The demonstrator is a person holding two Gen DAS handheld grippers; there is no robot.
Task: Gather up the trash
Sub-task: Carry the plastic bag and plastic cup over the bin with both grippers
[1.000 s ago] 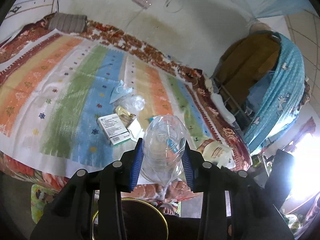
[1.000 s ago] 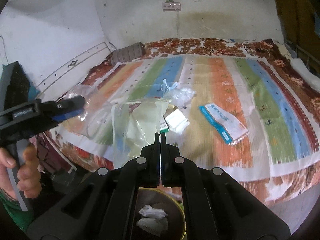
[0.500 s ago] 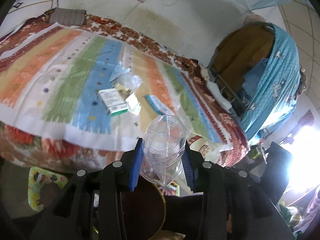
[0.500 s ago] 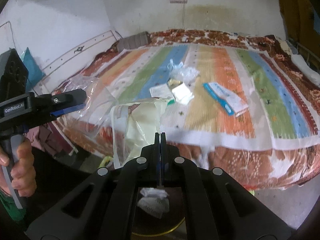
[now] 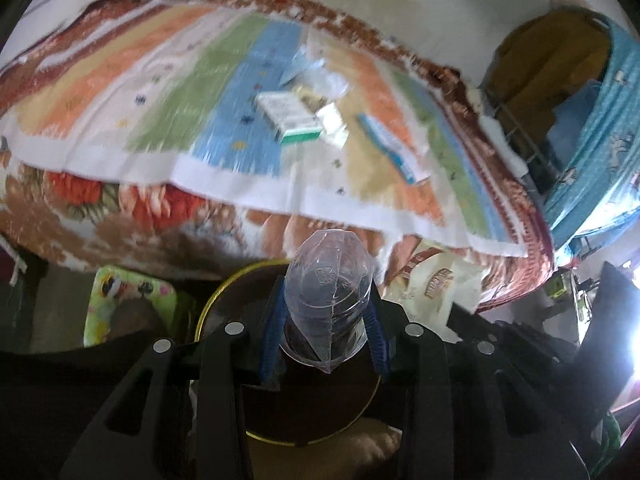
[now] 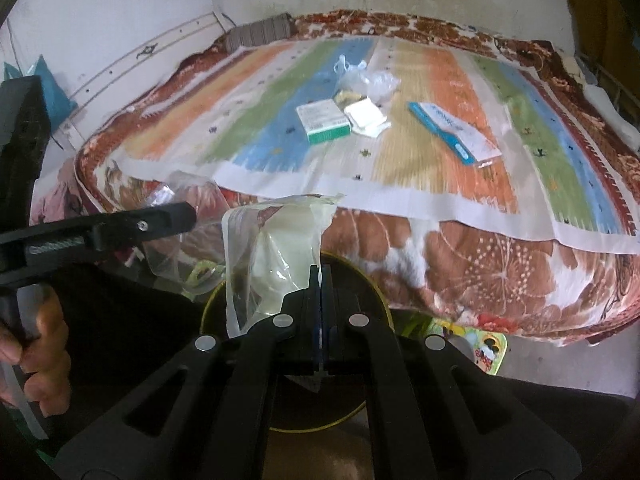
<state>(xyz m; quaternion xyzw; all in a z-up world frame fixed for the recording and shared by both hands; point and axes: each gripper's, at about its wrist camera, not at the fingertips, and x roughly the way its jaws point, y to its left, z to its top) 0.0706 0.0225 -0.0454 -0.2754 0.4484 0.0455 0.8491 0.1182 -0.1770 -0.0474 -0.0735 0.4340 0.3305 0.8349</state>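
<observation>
The left gripper clamps a clear plastic bottle between its blue pads, over a gold-rimmed bin. The right gripper is clenched on a cream plastic wrapper — it hangs left of the fingers, above that bin; beyond, a green-edged box lies on the striped bedspread.

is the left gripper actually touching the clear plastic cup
Touching. The left wrist view shows the left gripper with its blue pads pressed against both sides of the clear plastic cup.

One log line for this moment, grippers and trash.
left gripper: shut on bottle | right gripper: shut on wrapper | both above bin | box on bed
</observation>
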